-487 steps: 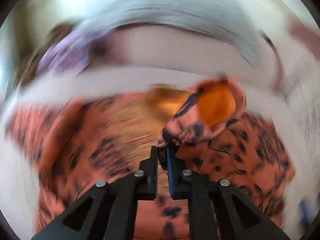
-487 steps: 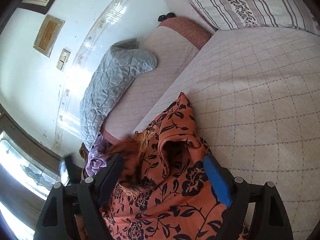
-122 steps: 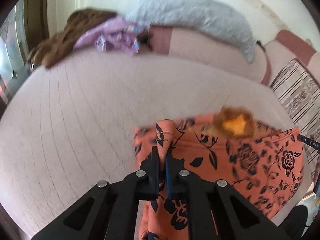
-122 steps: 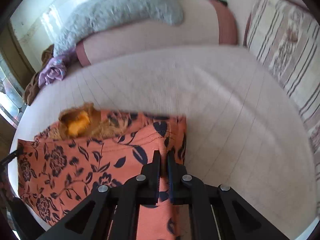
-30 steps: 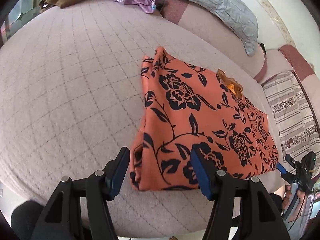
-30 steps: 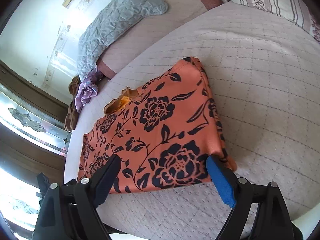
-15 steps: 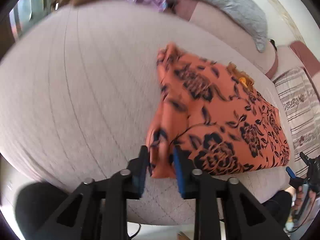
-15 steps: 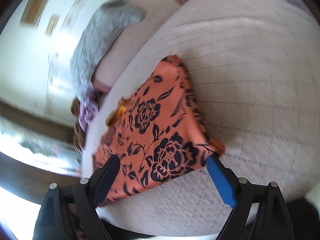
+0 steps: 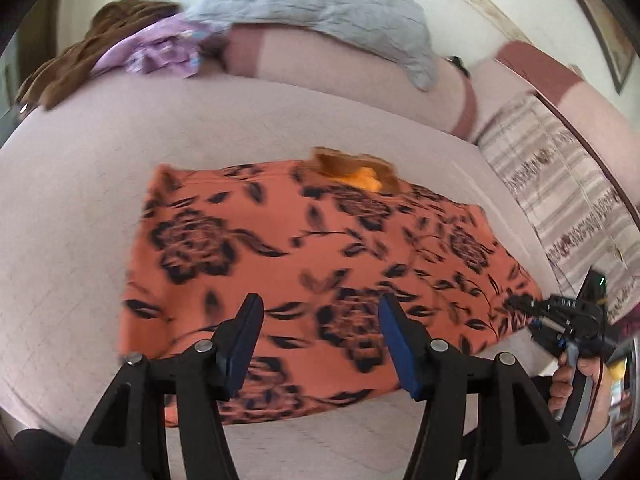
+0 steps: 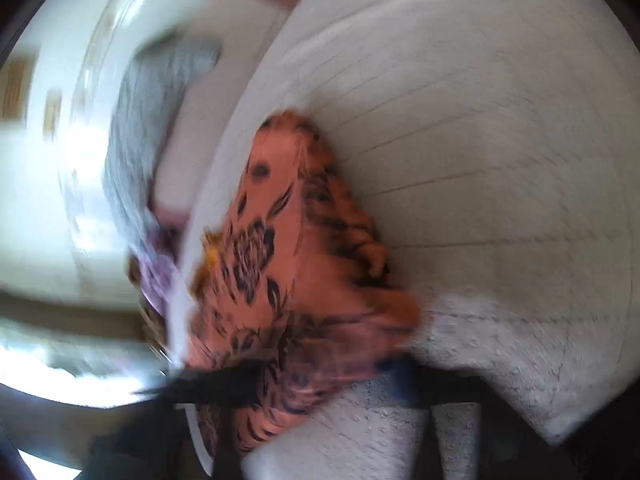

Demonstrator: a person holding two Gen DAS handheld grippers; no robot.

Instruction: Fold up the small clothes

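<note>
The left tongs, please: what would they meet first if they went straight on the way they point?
Most likely the orange flowered cloth spread on the bed. The left tongs, opening with nothing between them, hover just above it; depth is uncertain.

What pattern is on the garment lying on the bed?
The garment is orange with black flowers and leaves; the left wrist view shows it best.

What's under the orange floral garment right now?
The garment lies flat on the pale quilted bedspread, which shows on every side of it. A mustard-coloured piece peeks out at its far edge. Whatever else is folded beneath is covered.
</note>
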